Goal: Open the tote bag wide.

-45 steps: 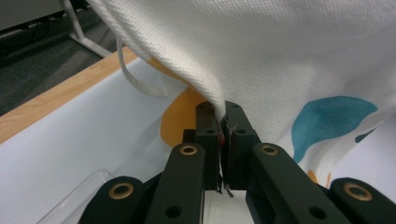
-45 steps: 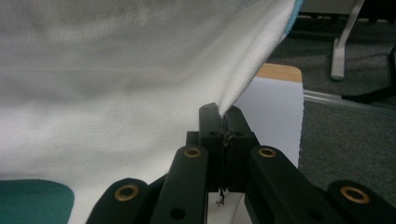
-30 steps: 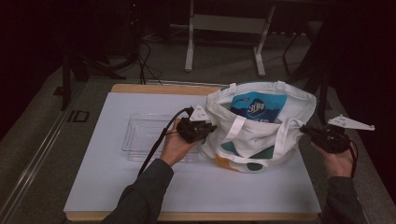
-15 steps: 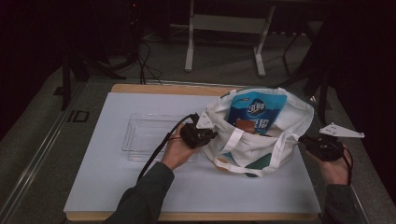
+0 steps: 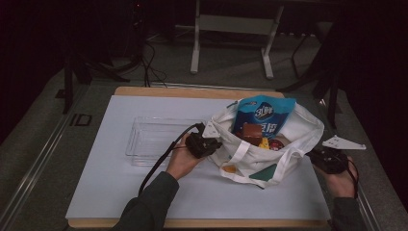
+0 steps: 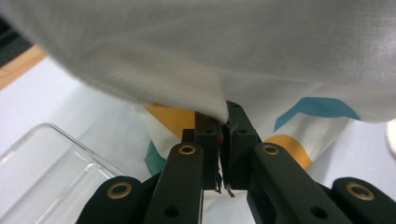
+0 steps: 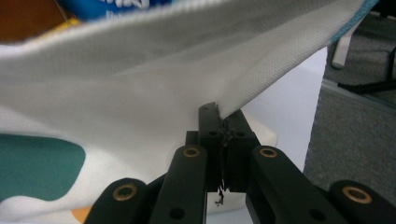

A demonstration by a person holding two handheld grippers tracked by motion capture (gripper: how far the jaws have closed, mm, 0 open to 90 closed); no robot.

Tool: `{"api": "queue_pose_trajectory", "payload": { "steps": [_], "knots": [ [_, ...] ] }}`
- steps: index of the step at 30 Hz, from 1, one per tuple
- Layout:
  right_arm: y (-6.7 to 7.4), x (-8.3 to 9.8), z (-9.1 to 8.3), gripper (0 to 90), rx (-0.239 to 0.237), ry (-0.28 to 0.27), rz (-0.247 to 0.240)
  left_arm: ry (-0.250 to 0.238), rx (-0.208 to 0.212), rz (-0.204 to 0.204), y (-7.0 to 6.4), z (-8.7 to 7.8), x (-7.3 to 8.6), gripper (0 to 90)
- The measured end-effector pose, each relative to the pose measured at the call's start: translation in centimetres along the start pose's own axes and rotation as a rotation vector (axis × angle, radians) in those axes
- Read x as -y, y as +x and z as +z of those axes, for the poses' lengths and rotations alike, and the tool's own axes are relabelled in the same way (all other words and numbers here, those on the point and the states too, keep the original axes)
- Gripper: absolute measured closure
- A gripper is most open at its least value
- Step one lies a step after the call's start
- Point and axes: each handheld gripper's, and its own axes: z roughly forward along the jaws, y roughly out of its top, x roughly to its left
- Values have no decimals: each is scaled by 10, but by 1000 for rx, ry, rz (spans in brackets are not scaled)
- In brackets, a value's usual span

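A person is holding a white cloth tote bag (image 5: 262, 154) open from both sides on a white-topped counter (image 5: 120, 192), the left tongs (image 5: 215, 144) clamped on the bag's left rim and the right tongs (image 5: 313, 156) clamped on its right rim. In the left gripper view, the left tongs (image 6: 223, 140) are pinching a fold of the white fabric (image 6: 196, 60) tight between closed jaws, with teal and orange patches of the bag's print showing beyond them and a corner of a clear plastic tray (image 6: 42, 163) sitting at the lower left. In the right gripper view, the right tongs (image 7: 223, 130) are likewise gripping the cloth edge, the jaws pressed together on it. The bag is sitting on the right half of the counter, its mouth spread wide, with a blue snack packet (image 5: 262, 115) standing upright inside it and a brown item (image 5: 251, 133) just in front of the packet. The clear tray (image 5: 154, 139) is lying flat on the counter just left of the bag, beside the left hand (image 5: 182, 161). The right hand (image 5: 339, 180) is reaching in past the counter's right edge.
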Motion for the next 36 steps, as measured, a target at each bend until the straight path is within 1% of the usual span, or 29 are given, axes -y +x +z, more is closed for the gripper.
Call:
{"api": "queue_pose_trajectory", "payload": {
  "steps": [4,6,12,14,16,21,25,28,31,33,35,36],
  "knots": [
    [0,8,5,882,1,20,6,15,-4,6,-1,3,3,863],
    [0,12,7,882,1,30,15,19,-2,3,-2,5,5,863],
    [-1,22,15,883,-1,58,33,57,-9,3,-4,11,7,865],
    [-2,24,17,883,-1,63,39,65,-9,-1,-3,12,8,866],
    [-2,27,19,883,0,70,45,72,-4,-22,-1,13,8,866],
    [-2,34,25,884,-1,86,54,95,-4,-24,0,15,9,869],
    [-1,34,25,884,4,96,55,99,2,-27,2,15,10,869],
    [-1,33,25,884,8,99,44,111,-1,-33,2,16,11,871],
    [0,32,26,885,14,112,45,120,-2,-25,2,16,11,874],
    [1,32,25,885,18,109,42,129,-5,-15,2,16,11,875],
    [1,32,24,886,17,107,45,128,-4,-16,2,15,12,874],
    [0,32,22,885,12,96,55,126,-1,-22,2,15,12,874]
  ]
}}
